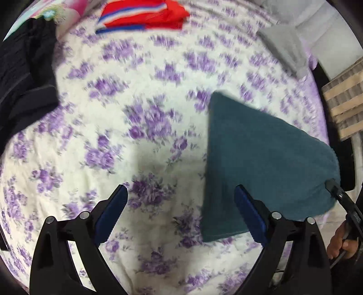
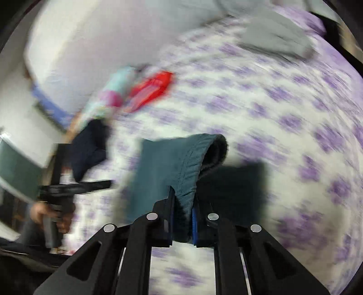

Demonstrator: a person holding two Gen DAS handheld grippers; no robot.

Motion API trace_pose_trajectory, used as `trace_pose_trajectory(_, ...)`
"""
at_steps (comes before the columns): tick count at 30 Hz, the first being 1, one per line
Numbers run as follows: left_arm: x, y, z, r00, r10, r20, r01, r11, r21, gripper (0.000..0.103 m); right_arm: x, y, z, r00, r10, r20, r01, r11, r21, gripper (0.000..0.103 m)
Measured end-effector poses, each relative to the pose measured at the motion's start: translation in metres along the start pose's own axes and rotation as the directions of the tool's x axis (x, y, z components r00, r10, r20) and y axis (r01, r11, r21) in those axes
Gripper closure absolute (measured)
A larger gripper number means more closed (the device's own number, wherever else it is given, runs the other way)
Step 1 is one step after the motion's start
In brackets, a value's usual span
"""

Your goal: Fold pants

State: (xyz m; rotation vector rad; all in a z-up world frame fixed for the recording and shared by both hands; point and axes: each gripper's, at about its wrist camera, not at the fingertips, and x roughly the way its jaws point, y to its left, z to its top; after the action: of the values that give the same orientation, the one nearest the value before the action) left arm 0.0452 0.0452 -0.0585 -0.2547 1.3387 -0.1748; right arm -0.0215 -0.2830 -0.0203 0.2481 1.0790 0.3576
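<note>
Right gripper (image 2: 182, 217): nearest the right wrist camera, closed on a gathered edge of the teal pants (image 2: 168, 168). The cloth is pinched between both fingers, and the open waistband is seen curling just beyond them.

Left gripper (image 1: 181, 204): nearest the left wrist camera, spread wide and empty, held above the bedspread (image 1: 145, 109). Its right finger overlaps the near edge of the pants (image 1: 261, 163) in that view; whether cloth is touched cannot be told.

Pants: already folded into a compact slab, held at one end by the right gripper and judged to be lifted or dragged over the bed, with a dark shadow cast just beside them. Strong blur is noted in the right view.

Step in hand, as judged: the folded bundle is being carried or set down. The grip is best kept firm until the slab lies flat, the free end being laid first so that the layers are not skewed. The left gripper may be used to steady or smooth the near edge.

Farther items: dark garment (image 1: 25, 90) at the left edge; red striped garment (image 1: 145, 15) and grey folded garment (image 1: 285, 50) toward the far side, well apart from the pants.
</note>
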Motion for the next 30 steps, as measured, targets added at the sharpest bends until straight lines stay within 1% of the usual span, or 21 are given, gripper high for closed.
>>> trace_pose_trajectory(1,0.013,-0.004,-0.001,0.999,0.013,-0.032,-0.012,1.000,0.008,0.011,0.014,-0.017,-0.005,0.997,-0.072,-0.040,0.073,0.997,0.018,0.090)
trace_pose_trajectory(2,0.023,-0.007,-0.004,0.998,0.025,-0.060,-0.024,1.000,0.016,0.011,0.025,-0.028,-0.011,0.991,-0.111,-0.074,0.114,0.992,0.044,0.090)
trace_pose_trajectory(3,0.032,-0.013,-0.005,0.996,0.036,-0.087,-0.034,0.999,0.029,0.011,0.036,-0.040,-0.016,0.987,-0.126,-0.104,0.134,0.987,0.083,0.086)
trace_pose_trajectory(4,0.038,-0.018,-0.007,0.994,0.041,-0.104,-0.036,0.998,0.048,0.011,0.042,-0.052,-0.021,0.989,-0.100,-0.113,0.116,0.983,0.144,0.081)
trace_pose_trajectory(5,0.043,-0.023,-0.009,0.992,0.048,-0.116,-0.040,0.997,0.067,0.011,0.039,-0.055,-0.023,0.991,-0.086,-0.099,0.102,0.981,0.166,0.077)
trace_pose_trajectory(6,0.046,-0.027,-0.009,0.991,0.064,-0.114,-0.055,0.995,0.086,0.011,0.034,-0.054,-0.022,0.994,-0.077,-0.080,0.091,0.980,0.178,0.060)
trace_pose_trajectory(7,0.045,-0.030,-0.009,0.991,0.081,-0.106,-0.071,0.993,0.099,0.011,0.028,-0.051,-0.021,0.994,-0.089,-0.060,0.098,0.980,0.172,0.048)
trace_pose_trajectory(9,0.044,-0.036,-0.007,0.990,0.101,-0.098,-0.089,0.989,0.120,0.011,0.016,-0.045,-0.016,0.991,-0.130,-0.025,0.132,0.981,0.143,0.048)
trace_pose_trajectory(11,0.040,-0.040,-0.004,0.993,0.096,-0.074,-0.087,0.988,0.126,0.011,0.005,-0.044,-0.009,0.991,-0.132,0.015,0.128,0.980,0.151,0.048)
trace_pose_trajectory(12,0.038,-0.044,-0.003,0.993,0.100,-0.056,-0.091,0.987,0.134,0.011,0.003,-0.043,-0.006,0.989,-0.145,0.034,0.138,0.978,0.155,0.048)
trace_pose_trajectory(14,0.042,-0.049,0.000,0.991,0.124,-0.052,-0.115,0.981,0.155,0.011,0.011,-0.043,0.001,0.982,-0.186,0.042,0.179,0.974,0.141,0.048)
trace_pose_trajectory(16,0.053,-0.057,0.002,0.984,0.168,-0.059,-0.154,0.969,0.191,0.010,0.026,-0.047,0.005,0.967,-0.255,0.025,0.250,0.960,0.129,0.055)
trace_pose_trajectory(17,0.058,-0.058,0.003,0.981,0.189,-0.054,-0.174,0.963,0.206,0.009,0.034,-0.049,0.007,0.954,-0.301,0.008,0.298,0.946,0.126,0.055)
trace_pose_trajectory(18,0.064,-0.058,0.004,0.977,0.206,-0.057,-0.189,0.958,0.215,0.008,0.041,-0.053,0.007,0.942,-0.335,-0.006,0.333,0.934,0.129,0.055)
trace_pose_trajectory(19,0.067,-0.055,0.005,0.975,0.209,-0.070,-0.191,0.961,0.201,0.006,0.051,-0.057,0.008,0.934,-0.356,-0.026,0.356,0.925,0.135,0.049)
trace_pose_trajectory(21,0.065,-0.053,0.008,0.976,0.193,-0.099,-0.176,0.972,0.155,0.007,0.053,-0.057,0.009,0.924,-0.382,-0.028,0.382,0.913,0.143,0.047)
trace_pose_trajectory(23,0.055,-0.053,0.009,0.980,0.173,-0.102,-0.156,0.975,0.159,0.008,0.043,-0.052,0.011,0.935,-0.356,-0.009,0.353,0.925,0.141,0.047)
trace_pose_trajectory(24,0.048,-0.055,0.010,0.985,0.151,-0.083,-0.136,0.976,0.167,0.008,0.034,-0.050,0.010,0.947,-0.321,0.009,0.316,0.937,0.149,0.046)
trace_pose_trajectory(26,0.036,-0.056,0.014,0.991,0.121,-0.051,-0.111,0.980,0.166,0.008,0.024,-0.047,0.007,0.955,-0.296,0.011,0.291,0.945,0.149,0.045)
trace_pose_trajectory(28,0.032,-0.057,0.018,0.995,0.093,-0.041,-0.085,0.984,0.156,0.008,0.019,-0.047,-0.002,0.971,-0.239,-0.009,0.238,0.958,0.161,0.044)
trace_pose_trajectory(30,0.032,-0.056,0.017,0.994,0.097,-0.049,-0.088,0.984,0.155,0.008,0.024,-0.047,-0.012,0.981,-0.186,-0.053,0.193,0.965,0.176,0.044)
